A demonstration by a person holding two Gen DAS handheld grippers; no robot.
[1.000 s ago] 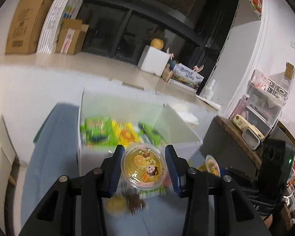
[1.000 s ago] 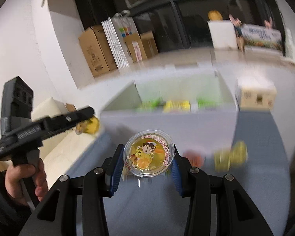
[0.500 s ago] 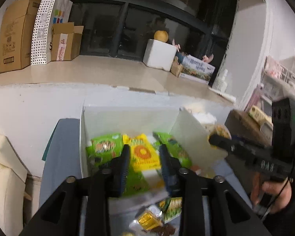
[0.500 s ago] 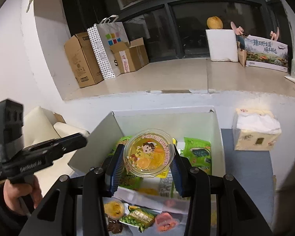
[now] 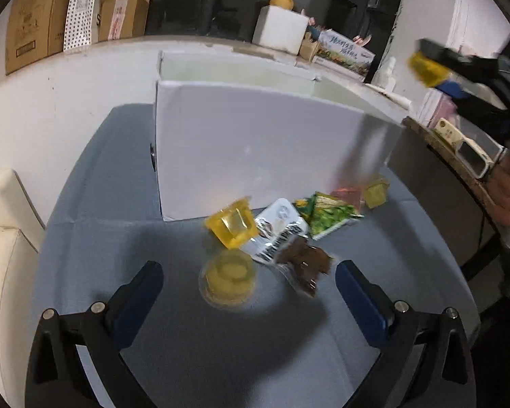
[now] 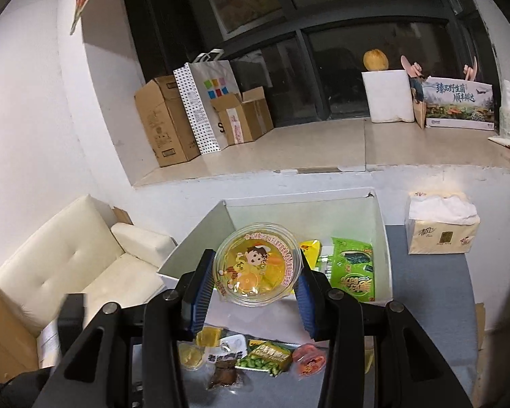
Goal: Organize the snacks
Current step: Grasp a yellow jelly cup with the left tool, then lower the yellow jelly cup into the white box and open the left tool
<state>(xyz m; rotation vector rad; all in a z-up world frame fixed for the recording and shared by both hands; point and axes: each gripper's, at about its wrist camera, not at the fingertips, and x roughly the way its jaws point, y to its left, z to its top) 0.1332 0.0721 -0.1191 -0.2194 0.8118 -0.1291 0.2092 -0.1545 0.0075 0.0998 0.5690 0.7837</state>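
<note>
Dropping low over the blue surface with the left tongs just sprung wide and empty, round jelly cup lying between the blades untouched, loose snack pile just beyond. Gripping a cartoon-lidded jelly cup firmly in the right tongs, poised above the white box where green packets already lie. Looks like one delivery done, next pick lined up.
</note>
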